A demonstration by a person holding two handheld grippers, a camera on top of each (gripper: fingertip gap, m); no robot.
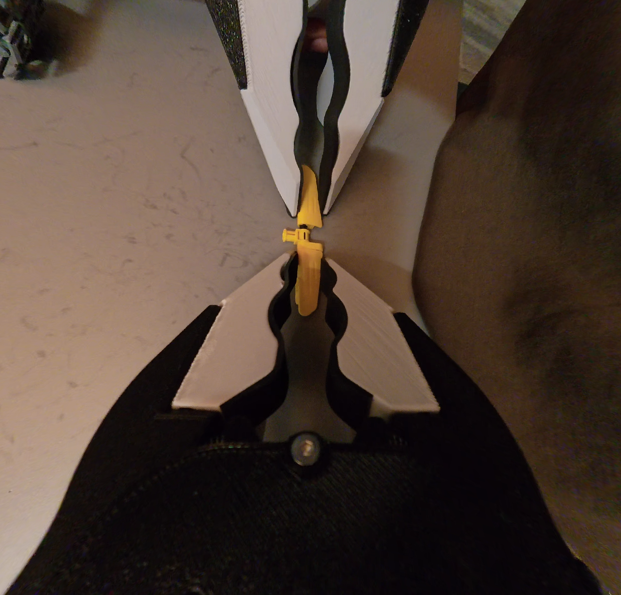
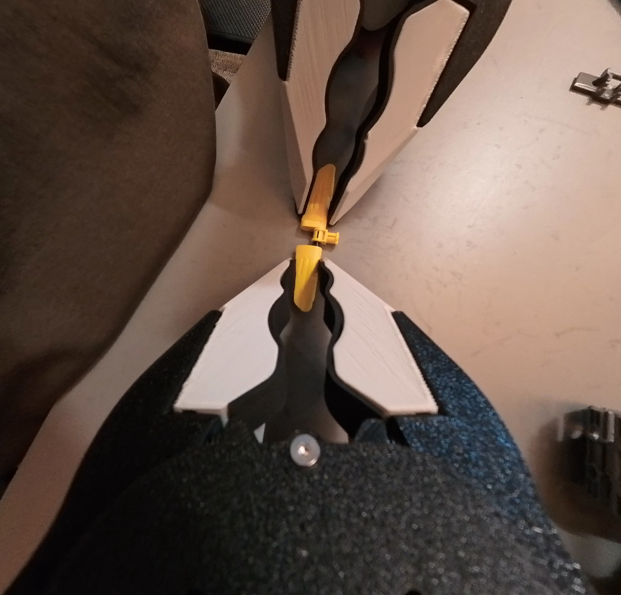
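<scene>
Now | left gripper (image 1: 307, 259) jaws clamped on yellow blade (image 1: 306, 284) | right gripper (image 2: 305, 263) likewise, yellow cone (image 2: 305, 281), apparently linked.

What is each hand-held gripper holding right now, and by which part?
Each grips one yellow plastic piece by its long tapered body: the left hand-held gripper holds the pin-bearing piece; the right hand-held gripper the other. Facing ends protrude.

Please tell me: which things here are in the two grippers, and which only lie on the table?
In the grippers: yellow blade piece with cross pin, left gripper; second yellow blade piece, right gripper.

Lying about: grey metal parts, dark block, table.
</scene>
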